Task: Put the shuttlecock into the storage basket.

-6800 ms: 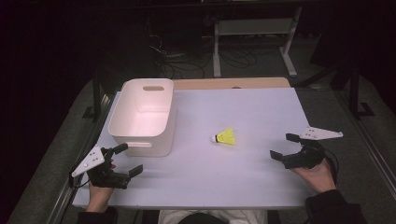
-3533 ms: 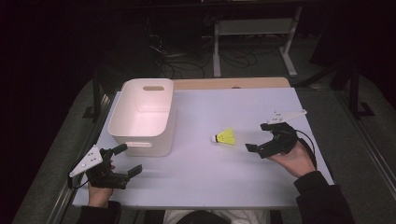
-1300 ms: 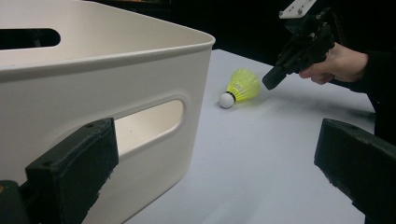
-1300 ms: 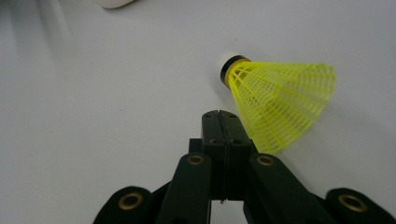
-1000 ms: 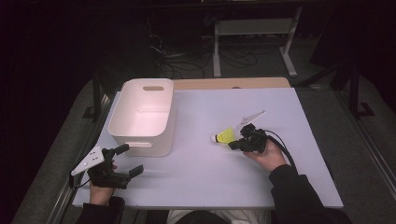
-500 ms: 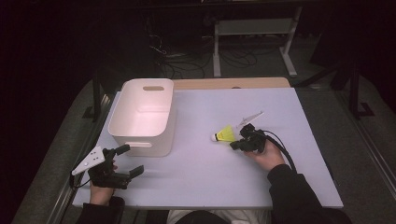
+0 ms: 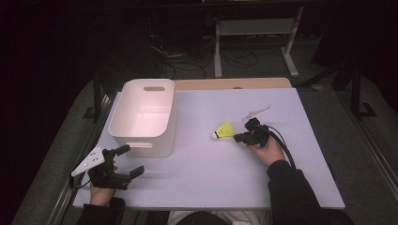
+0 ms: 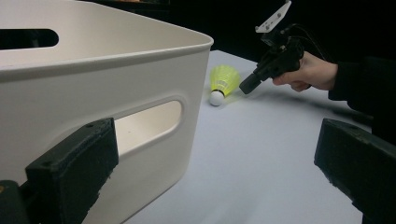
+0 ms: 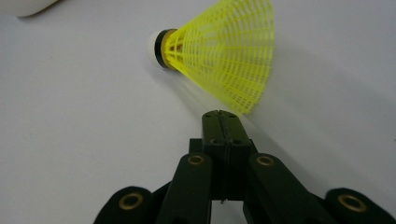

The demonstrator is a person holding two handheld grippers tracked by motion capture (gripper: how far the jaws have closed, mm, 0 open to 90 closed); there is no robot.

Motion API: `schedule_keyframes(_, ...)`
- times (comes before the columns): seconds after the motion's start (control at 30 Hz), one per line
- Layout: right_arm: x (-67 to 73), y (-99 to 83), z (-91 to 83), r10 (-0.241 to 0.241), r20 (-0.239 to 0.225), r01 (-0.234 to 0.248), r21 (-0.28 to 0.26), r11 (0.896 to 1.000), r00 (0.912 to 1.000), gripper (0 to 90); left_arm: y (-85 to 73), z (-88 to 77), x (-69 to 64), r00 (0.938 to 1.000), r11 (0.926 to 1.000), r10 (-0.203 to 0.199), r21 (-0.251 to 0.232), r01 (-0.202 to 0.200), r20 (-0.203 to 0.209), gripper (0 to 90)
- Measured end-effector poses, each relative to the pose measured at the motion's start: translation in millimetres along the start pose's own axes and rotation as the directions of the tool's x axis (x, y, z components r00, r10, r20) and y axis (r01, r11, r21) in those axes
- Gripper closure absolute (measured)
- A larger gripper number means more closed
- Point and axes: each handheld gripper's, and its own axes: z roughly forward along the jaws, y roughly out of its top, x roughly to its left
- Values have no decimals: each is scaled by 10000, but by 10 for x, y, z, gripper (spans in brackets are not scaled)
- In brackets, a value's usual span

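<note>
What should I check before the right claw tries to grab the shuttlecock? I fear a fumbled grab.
1. Right claw open for a grab: not ok, its jaws are pressed together.
2. Shuttlecock within reach: ok, it lies on its side just ahead of the claw tip.
3. Contact with the yellow skirt: cannot tell, the tip sits very near it.
4. White bin ready: ok, upright and empty.
5. Left claw out of the way: ok, open, near the bin's front.
</note>
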Motion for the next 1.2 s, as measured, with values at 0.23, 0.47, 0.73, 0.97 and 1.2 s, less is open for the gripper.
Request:
schedule_keyframes(0.23,-82,47,-20,90,196,-88,-63,9999,9998,888,0,2,-1,10000,10000,-26,-12,26,4,0)
schedule_keyframes(0.47,-134,182,40,240,-19,-241,-156,9996,9997,887,-1,3,0,10000,10000,-21,-12,21,38,0)
schedule_keyframes(0.73,-234,277,113,518,-93,-520,-277,9983,9986,887,-1,4,-2,9999,10000,-52,-48,52,108,0)
schedule_keyframes(0.97,-307,327,128,803,-248,-814,-485,9955,9965,888,-1,8,-2,9999,10000,-79,-42,80,151,0)
schedule_keyframes(1.2,-348,413,164,725,-199,-730,-273,9970,9972,888,-1,7,-2,9999,9999,-86,-51,86,134,0)
